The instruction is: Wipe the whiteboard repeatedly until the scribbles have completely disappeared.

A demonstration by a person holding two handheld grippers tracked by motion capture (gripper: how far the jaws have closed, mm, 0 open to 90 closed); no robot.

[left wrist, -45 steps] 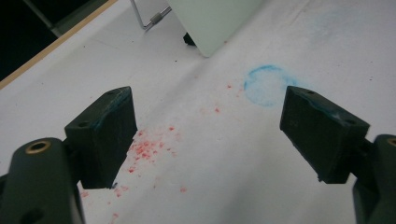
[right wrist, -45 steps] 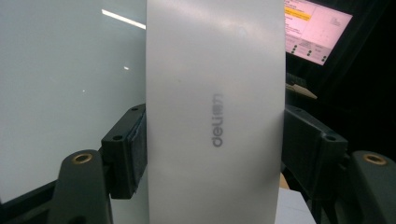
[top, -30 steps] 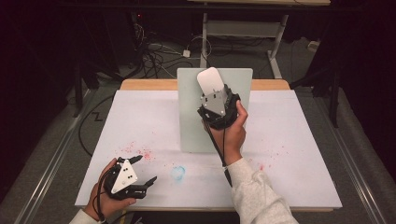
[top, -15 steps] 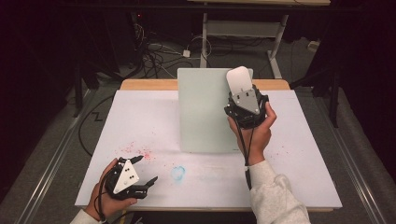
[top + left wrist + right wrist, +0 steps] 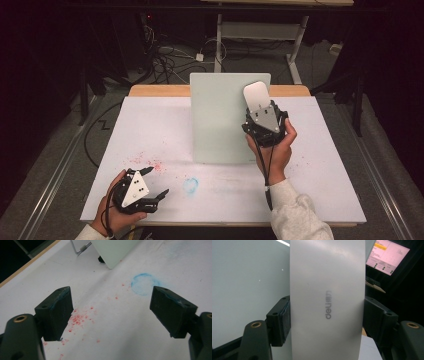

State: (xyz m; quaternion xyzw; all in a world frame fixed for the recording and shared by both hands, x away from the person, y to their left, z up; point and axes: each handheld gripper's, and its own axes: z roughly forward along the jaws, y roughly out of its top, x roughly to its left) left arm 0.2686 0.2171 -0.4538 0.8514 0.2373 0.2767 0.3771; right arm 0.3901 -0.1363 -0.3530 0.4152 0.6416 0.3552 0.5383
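Observation:
A pale whiteboard (image 5: pixel 220 120) stands propped upright at the back middle of the white table (image 5: pixel 330 190). My right gripper (image 5: pixel 260 114) is raised in front of the board's right edge, shut on a white eraser (image 5: pixel 256 95) that sticks up above the jaws. In the right gripper view the eraser (image 5: pixel 327 290), marked "deli", is clamped between both pads of that gripper (image 5: pixel 327 315), with the whiteboard (image 5: pixel 249 290) to its left. My left gripper (image 5: pixel 157 181) rests at the table's front left, open. The left gripper (image 5: pixel 110 312) has nothing between its jaws.
Red specks (image 5: pixel 147 162) and a blue ring smudge (image 5: pixel 190 185) mark the table near the left gripper. The board's metal stand foot (image 5: pixel 81 248) rests on the table. A lit screen (image 5: pixel 389 253) stands beyond the table. Cables (image 5: pixel 170 60) lie on the floor behind.
My right hand has carried the eraser rightward across the whiteboard, from its middle to its right edge. The left gripper has stayed put.

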